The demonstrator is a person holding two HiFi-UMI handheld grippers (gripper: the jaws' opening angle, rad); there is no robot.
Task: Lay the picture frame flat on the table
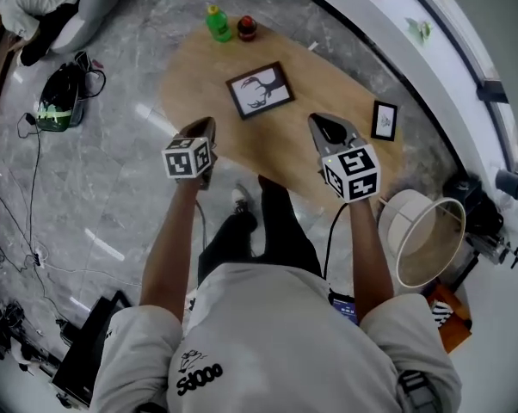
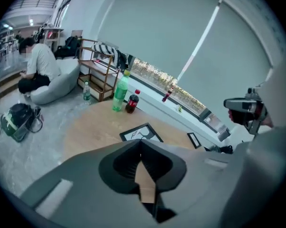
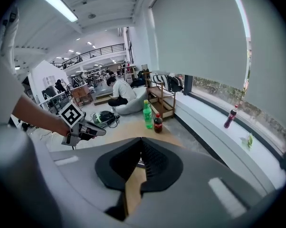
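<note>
Fingertips of left gripper together, empty

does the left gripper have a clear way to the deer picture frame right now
Probably yes: the left gripper, shut and empty, hangs by the near edge of the table, with nothing between it and the deer picture frame.

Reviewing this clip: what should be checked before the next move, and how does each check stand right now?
1. The black-framed deer picture lies flat on the oval wooden table: ok.
2. The left claw is shut with nothing in it: ok.
3. The right claw is shut with nothing in it: ok.
4. The green plastic bottle and dark red-capped bottle stand upright, apart from the picture: ok.
5. Whether the small black picture frame is flat or propped: cannot tell.
</note>
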